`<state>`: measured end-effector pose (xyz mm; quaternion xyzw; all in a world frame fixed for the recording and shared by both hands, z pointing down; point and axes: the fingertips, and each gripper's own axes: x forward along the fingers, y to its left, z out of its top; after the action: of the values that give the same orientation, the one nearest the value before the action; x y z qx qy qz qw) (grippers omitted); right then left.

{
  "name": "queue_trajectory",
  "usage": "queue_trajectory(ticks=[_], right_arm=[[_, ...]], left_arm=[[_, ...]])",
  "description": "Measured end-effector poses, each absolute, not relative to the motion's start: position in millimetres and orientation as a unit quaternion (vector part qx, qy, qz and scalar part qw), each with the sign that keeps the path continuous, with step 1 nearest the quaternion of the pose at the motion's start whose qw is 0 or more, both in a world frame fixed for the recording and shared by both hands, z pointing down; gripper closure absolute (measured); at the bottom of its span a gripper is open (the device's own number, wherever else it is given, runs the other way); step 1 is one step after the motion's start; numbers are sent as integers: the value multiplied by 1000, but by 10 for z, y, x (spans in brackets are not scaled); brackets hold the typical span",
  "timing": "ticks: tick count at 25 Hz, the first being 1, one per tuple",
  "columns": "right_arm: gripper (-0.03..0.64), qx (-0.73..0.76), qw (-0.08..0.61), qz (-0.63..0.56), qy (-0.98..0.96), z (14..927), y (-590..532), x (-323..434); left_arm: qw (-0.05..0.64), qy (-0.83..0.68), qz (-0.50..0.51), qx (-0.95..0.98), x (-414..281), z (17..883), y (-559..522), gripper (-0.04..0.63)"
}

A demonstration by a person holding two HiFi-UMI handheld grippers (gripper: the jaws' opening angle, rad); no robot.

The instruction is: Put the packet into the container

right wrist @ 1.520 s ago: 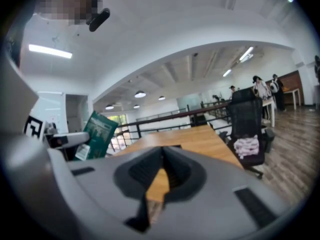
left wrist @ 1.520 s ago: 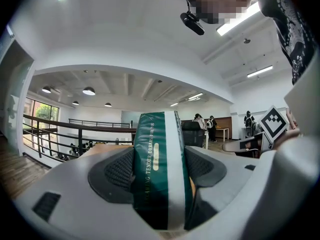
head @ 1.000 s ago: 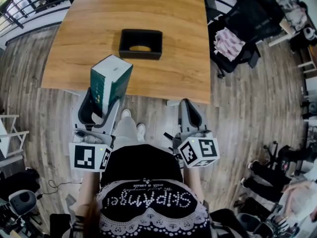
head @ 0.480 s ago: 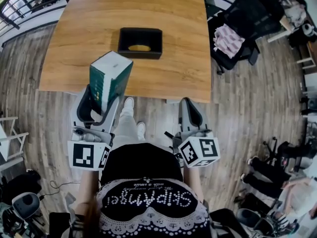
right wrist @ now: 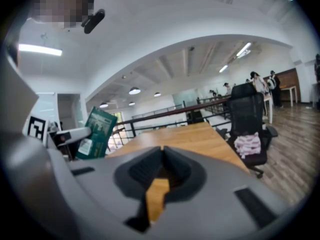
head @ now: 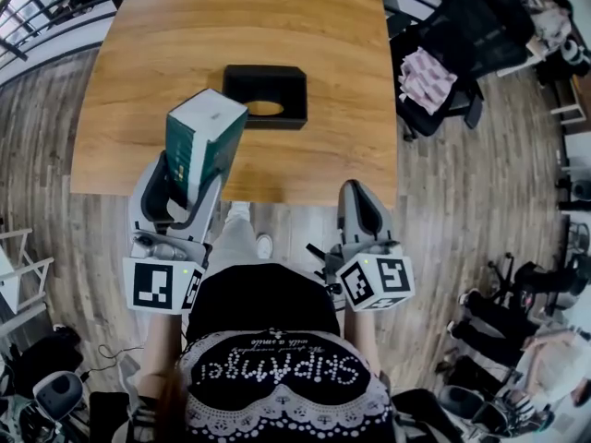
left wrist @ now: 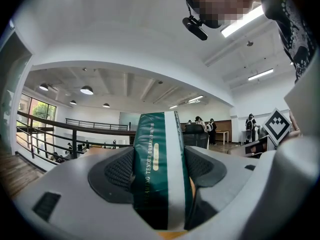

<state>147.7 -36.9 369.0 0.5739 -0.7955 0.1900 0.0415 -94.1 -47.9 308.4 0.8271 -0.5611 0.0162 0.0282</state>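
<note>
Gripping a dark green and white box-shaped packet (head: 207, 133), my left claw (head: 190, 185) has both padded grey jaws pressed flat against the packet's two broad faces. Its long axis runs straight out along the jaws, up and forward, with the white end panel as the far, upper end and the lower end sunk between the jaws. In the left gripper view a narrow edge faces me, half green and half white, with pale print running lengthwise along the green. The faces look smooth and stiff like card, with square corners. The packet hangs in the air over the near edge of the light brown wooden surface (head: 185, 26), short of the black rectangular open-topped container (head: 296, 96) and a little to its left. That container stands on the surface, apart from the packet. It has straight matte walls, and a tan oval patch shows in its bottom; I cannot tell whether that is bare wood or something lying inside. My right claw (head: 360, 194) is clenched on nothing, its jaws meeting tip to tip, held low over the grey plank floor (head: 462, 210) beside the surface's near right corner. A black office chair (head: 462, 35) stands right of the surface with a pink and white cloth (head: 425, 77) on it.
</note>
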Motion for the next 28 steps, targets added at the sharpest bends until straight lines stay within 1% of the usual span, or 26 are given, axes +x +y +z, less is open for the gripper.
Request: queue_trajectory(ticks=[11, 21, 24, 28], right_arm=[[577, 595, 45, 194, -779, 3678, -1074, 1152], [578, 618, 54, 195, -760, 3737, -1291, 907], [577, 621, 60, 194, -757, 3723, -1310, 933], [578, 629, 61, 187, -752, 3706, -1406, 1041]], left_arm=[[36, -534, 16, 845, -1237, 3114, -1284, 256], [42, -514, 21, 857, -1513, 3202, -1623, 256], [54, -514, 23, 856, -1538, 3266, -1649, 256], [53, -514, 24, 856, -1526, 3295, -1727, 255]])
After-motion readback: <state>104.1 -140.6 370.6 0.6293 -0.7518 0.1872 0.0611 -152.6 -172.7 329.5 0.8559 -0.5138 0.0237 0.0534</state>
